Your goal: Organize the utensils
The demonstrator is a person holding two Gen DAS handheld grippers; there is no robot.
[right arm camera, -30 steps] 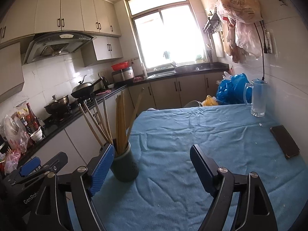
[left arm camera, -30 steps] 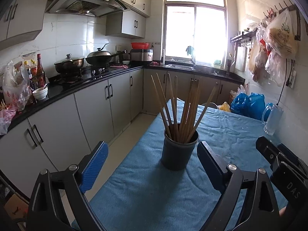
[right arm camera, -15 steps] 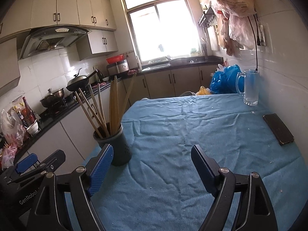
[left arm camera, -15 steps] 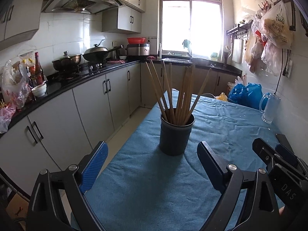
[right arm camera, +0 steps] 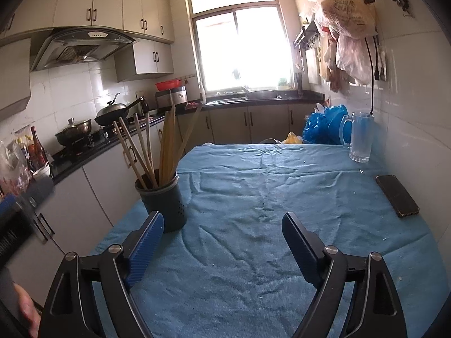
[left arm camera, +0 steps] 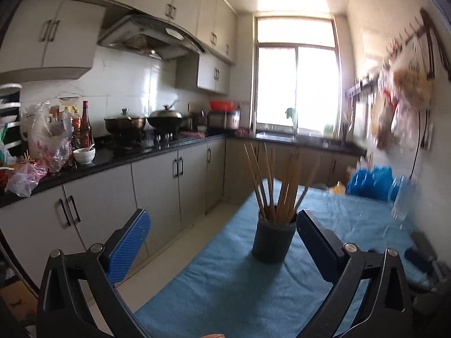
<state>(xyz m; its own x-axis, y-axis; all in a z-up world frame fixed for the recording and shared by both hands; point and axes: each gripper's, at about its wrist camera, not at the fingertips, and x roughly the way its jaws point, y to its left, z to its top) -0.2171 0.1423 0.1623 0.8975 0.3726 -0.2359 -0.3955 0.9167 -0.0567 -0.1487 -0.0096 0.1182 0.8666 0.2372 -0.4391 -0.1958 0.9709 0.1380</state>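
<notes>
A dark round holder point(left arm camera: 272, 242) full of wooden chopsticks point(left arm camera: 279, 188) stands near the left edge of the blue-clothed table point(right arm camera: 282, 183). My left gripper point(left arm camera: 222, 225) hangs in front of it with its jaws opening. Nothing is between them, and the holder shows just inside the right finger point(left arm camera: 318, 242), farther off. My right gripper point(right arm camera: 222, 222) stands open and empty over the cloth. In this view the holder point(right arm camera: 165, 200) and its chopsticks point(right arm camera: 166, 146) are just past the left fingertip point(right arm camera: 149, 236). The left gripper point(right arm camera: 17, 217) shows blurred at the left edge.
A black phone point(right arm camera: 397, 195) lies at the table's right side. A glass mug point(right arm camera: 359, 138) and blue bags point(right arm camera: 324, 124) stand at the far right corner by the wall. A strip of floor point(left arm camera: 197, 239) separates the table from the cabinets and the cluttered counter point(left arm camera: 112, 155).
The left view has swung left and tipped upward, so the holder now sits toward the right finger, and the left jaws have widened. The right gripper has drawn back from the holder.
</notes>
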